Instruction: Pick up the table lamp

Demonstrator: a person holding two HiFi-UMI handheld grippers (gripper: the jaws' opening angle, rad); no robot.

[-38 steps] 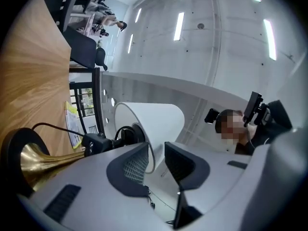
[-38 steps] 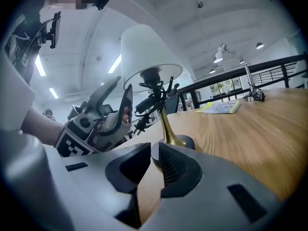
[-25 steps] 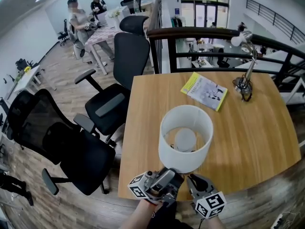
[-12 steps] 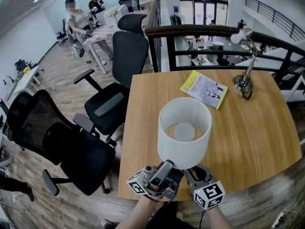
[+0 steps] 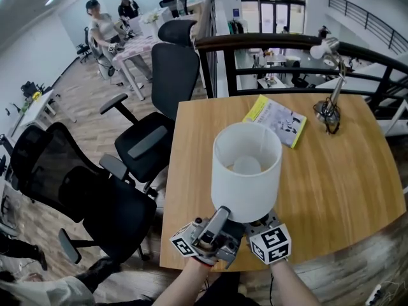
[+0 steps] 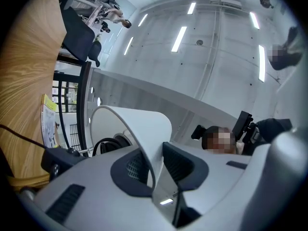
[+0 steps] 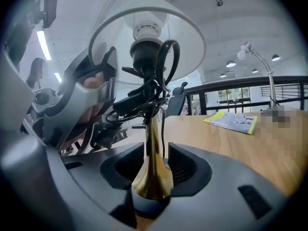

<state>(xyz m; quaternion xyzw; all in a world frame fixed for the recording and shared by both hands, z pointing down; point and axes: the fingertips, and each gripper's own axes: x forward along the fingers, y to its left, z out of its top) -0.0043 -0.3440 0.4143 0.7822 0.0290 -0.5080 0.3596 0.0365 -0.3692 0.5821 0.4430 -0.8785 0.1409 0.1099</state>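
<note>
Head view: left gripper (image 5: pixel 218 220), right gripper (image 5: pixel 260 227) clamp lamp (image 5: pixel 247 174).

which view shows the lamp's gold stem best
The right gripper view: the gold stem shows close up, clamped between the right gripper's jaws. In the head view the shade hides it; the left gripper view shows only the shade's edge.

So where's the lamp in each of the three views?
Head view: lamp at lower centre, its white shade seen from above.
Left gripper view: shade at centre, its wall clamped between the jaws.
Right gripper view: brass stem at centre, clamped between the jaws, with the shade above it.
Shared landmark: the booklet on the table.
</note>
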